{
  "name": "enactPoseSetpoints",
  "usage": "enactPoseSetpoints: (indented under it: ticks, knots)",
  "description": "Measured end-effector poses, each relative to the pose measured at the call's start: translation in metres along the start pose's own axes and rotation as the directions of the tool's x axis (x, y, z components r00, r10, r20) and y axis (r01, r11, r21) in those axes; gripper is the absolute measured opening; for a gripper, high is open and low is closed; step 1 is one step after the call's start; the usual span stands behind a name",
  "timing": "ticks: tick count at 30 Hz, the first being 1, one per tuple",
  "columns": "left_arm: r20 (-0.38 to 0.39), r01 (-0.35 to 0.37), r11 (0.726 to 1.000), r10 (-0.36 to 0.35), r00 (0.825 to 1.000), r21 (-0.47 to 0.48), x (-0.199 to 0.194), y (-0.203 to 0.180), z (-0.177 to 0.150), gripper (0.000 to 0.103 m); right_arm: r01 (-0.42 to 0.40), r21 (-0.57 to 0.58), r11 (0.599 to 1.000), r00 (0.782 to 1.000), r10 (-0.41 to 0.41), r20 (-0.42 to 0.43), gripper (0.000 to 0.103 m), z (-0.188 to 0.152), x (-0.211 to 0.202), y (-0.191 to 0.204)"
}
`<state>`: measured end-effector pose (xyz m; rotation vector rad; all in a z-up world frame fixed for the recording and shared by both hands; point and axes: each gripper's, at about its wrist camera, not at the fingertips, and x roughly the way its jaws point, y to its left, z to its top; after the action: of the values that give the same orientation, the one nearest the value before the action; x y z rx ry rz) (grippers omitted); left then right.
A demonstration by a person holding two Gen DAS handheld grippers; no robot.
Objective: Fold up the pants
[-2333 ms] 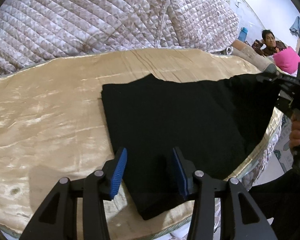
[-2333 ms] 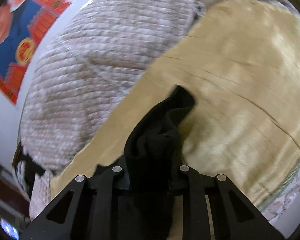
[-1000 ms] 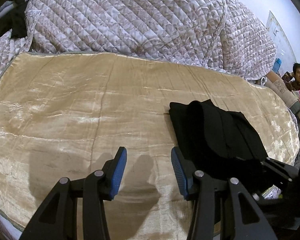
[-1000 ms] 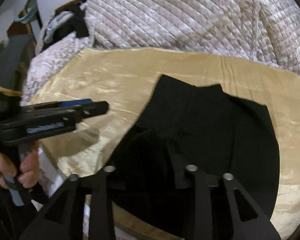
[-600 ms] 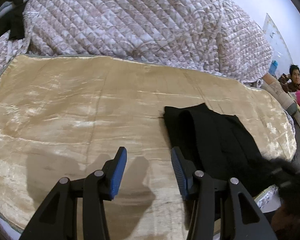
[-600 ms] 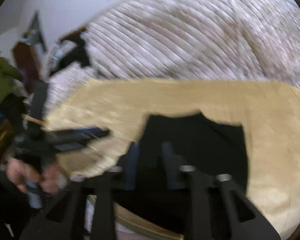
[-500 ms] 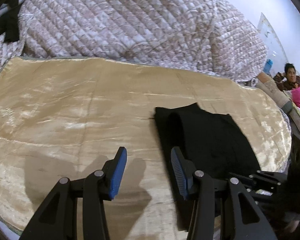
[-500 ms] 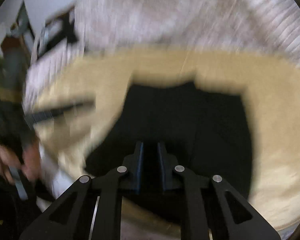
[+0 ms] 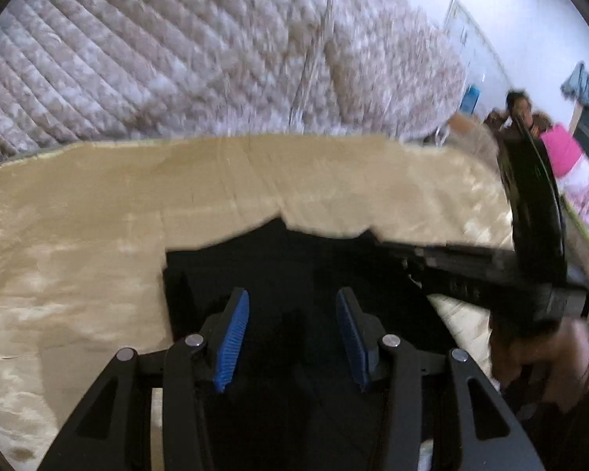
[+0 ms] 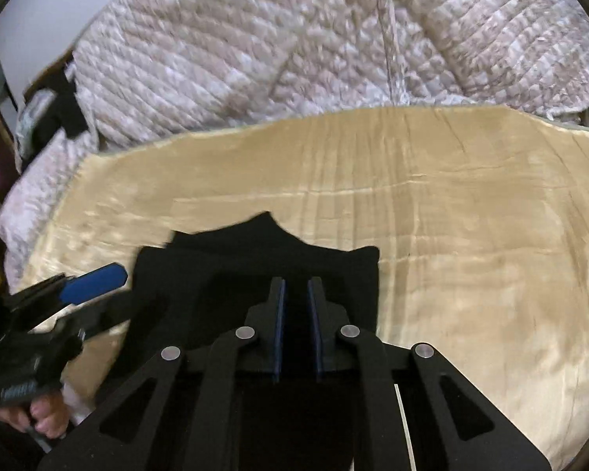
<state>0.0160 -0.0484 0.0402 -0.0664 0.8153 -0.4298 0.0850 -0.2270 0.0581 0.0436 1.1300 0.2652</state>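
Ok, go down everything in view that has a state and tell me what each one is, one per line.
black pants: folded, lying flat on the tan blanket.
left tool: open, over the pants, holding nothing.
right tool: nearly closed, narrow gap between the pads, over the pants.
tan blanket: spread flat, lightly creased.
quilted comforter: heaped behind the blanket.

Black left gripper (image 9: 292,337) with ribbed blue pads (image 9: 232,339), silver screws.
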Motion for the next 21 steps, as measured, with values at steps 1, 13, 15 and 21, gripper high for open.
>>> enactPoseSetpoints:
  ticks: [1, 13, 15, 21]
  knots:
    - [-0.024, -0.019, 1.0, 0.019, 1.0, 0.007, 0.009, 0.001, -0.004, 0.048, 0.011, 0.027, 1.0, 1.0, -0.01, -0.028, 0.012, -0.002, 0.012, -0.009]
    - [0.003, -0.085, 0.996, 0.085, 0.996, 0.01, -0.002, 0.007, -0.011, 0.048, 0.01, 0.071, 0.997, 0.999, -0.013, 0.044, 0.018, -0.018, -0.018, -0.011]
    - [0.004, -0.089, 0.996, 0.089, 0.996, 0.009, -0.01, 0.006, -0.014, 0.048, 0.006, 0.061, 0.998, 0.998, -0.01, 0.059, 0.021, -0.027, -0.029, -0.005]
    - [0.018, -0.116, 0.992, 0.116, 0.993, 0.047, -0.034, -0.008, -0.032, 0.048, -0.015, -0.009, 1.0, 0.997, 0.015, 0.069, 0.022, -0.061, -0.053, 0.024]
